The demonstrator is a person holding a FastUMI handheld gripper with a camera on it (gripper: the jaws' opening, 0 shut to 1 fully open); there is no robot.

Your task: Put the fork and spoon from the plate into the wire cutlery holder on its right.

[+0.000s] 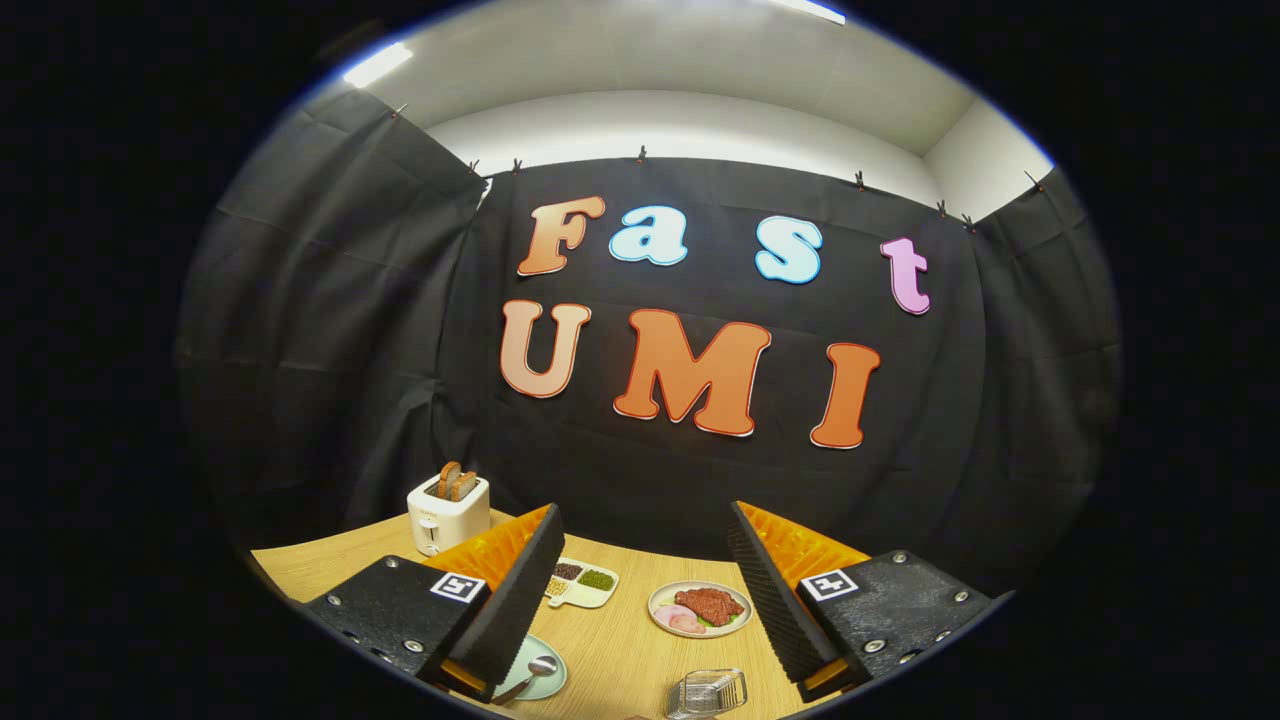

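Below, ridged tongs (645, 590) apart, empty.

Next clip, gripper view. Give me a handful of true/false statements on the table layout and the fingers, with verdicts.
1. The gripper is open, holding nothing. True.
2. The toaster has bread slices standing in its slots. True.
3. The wire cutlery holder already holds a spoon. False: it looks empty; a spoon lies on the light green plate.
4. The plate of meat sits beyond the holder. True.
5. The divided snack tray stands on top of the toaster. False: it lies on the wooden table, beside it.
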